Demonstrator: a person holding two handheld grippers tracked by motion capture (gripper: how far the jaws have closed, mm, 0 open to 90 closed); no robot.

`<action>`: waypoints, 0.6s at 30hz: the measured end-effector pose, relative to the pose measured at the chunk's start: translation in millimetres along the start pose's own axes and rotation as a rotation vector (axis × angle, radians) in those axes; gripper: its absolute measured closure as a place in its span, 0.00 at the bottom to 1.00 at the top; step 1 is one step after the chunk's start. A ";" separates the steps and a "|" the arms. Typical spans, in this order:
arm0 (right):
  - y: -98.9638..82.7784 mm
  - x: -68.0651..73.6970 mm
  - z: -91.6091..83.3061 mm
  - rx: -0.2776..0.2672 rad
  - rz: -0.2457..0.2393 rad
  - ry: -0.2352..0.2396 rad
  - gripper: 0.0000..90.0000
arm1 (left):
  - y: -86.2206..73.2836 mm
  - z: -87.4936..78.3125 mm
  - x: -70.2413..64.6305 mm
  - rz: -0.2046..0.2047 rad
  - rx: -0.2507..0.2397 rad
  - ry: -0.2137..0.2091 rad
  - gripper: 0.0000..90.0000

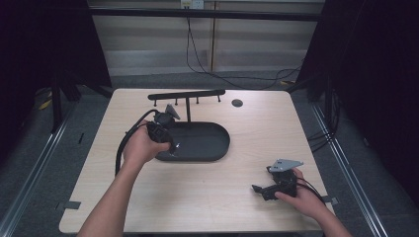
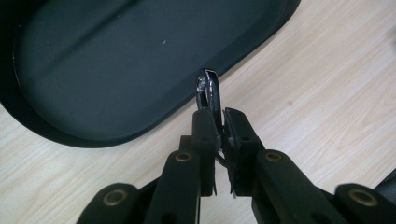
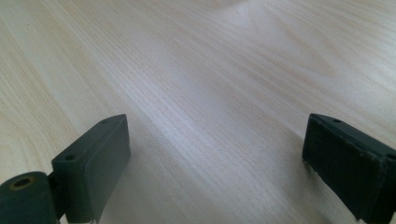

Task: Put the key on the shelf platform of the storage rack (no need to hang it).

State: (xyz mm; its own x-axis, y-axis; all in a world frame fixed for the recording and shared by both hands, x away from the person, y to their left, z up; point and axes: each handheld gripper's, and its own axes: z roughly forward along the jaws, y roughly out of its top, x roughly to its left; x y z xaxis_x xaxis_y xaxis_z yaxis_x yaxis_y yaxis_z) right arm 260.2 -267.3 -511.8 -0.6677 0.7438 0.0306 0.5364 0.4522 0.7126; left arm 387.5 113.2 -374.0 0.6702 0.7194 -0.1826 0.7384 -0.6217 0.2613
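Light wood table (image 1: 207,197) fills the middle of the high view, dark floor around it. Black oval tray (image 1: 217,143) sits left of the table's centre, with a black T-shaped rack (image 1: 187,95) standing at its far edge, small pegs hanging under the bar. Small dark round disc (image 1: 237,102) lies on the table just right of the rack's bar end, apart from the tray. Left hand (image 1: 141,148) comes in from bottom left and holds the left gripper (image 1: 174,146) over the tray's near-left rim, cable looping off to the left. In the left gripper view the left gripper (image 2: 218,115) has its jaws together, clamped on a small shiny metal hook (image 2: 208,91); the hook stands up out of the jaw tips, its curved top right at the tray (image 2: 116,60) rim, wood table (image 2: 327,93) to the right. Cannot tell if the hook touches the rim. Right hand (image 1: 301,197) rests at the near-right of the table holding the right gripper (image 1: 257,189), well apart from the tray, grey plate on top. Right gripper view: right gripper (image 3: 215,154) jaws wide apart, nothing between them, bare table (image 3: 201,70) under them.
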 end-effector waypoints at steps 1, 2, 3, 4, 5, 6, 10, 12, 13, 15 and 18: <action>0.0 0.0 0.0 0.000 0.000 0.000 0.08 | 1.0 0.4 0.7 -0.004 0.002 0.001 0.93; 0.0 0.0 0.0 0.000 0.000 0.000 0.08 | 1.0 0.4 0.7 -0.004 0.002 0.001 0.93; 0.0 0.1 0.1 0.000 0.001 0.000 0.08 | 2.0 1.1 1.5 -0.005 -0.002 0.004 0.93; 0.0 0.1 0.1 0.000 0.001 0.000 0.08 | 2.6 1.3 1.9 -0.007 -0.002 0.005 0.93; 0.0 0.0 0.0 0.000 0.000 0.000 0.08 | 3.2 1.7 2.2 -0.010 -0.004 0.007 0.93; 0.0 0.0 0.0 0.000 0.000 0.000 0.08 | 3.2 1.7 2.2 -0.010 -0.004 0.007 0.93; 0.0 0.1 0.0 0.000 0.001 0.000 0.08 | 5.2 3.8 3.4 -0.018 -0.013 0.009 0.93; 0.0 0.1 0.1 0.000 0.001 0.000 0.08 | 6.9 4.8 3.4 -0.027 -0.014 0.009 0.93; 0.0 0.1 0.1 0.000 0.001 0.000 0.08 | 7.5 4.9 3.5 -0.027 -0.015 0.009 0.93; 0.0 0.1 0.1 0.000 0.000 0.000 0.08 | 8.7 5.0 3.6 -0.028 -0.015 0.008 0.93; 0.0 0.1 0.0 0.000 0.001 0.000 0.08 | 10.6 5.7 4.4 -0.033 -0.021 0.011 0.93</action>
State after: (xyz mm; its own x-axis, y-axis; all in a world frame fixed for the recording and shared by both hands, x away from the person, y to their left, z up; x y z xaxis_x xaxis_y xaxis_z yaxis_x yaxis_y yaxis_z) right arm 260.2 -267.2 -511.8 -0.6673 0.7442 0.0310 0.5367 0.4515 0.7128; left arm 398.7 108.0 -377.5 0.6445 0.7429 -0.1807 0.7584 -0.5911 0.2747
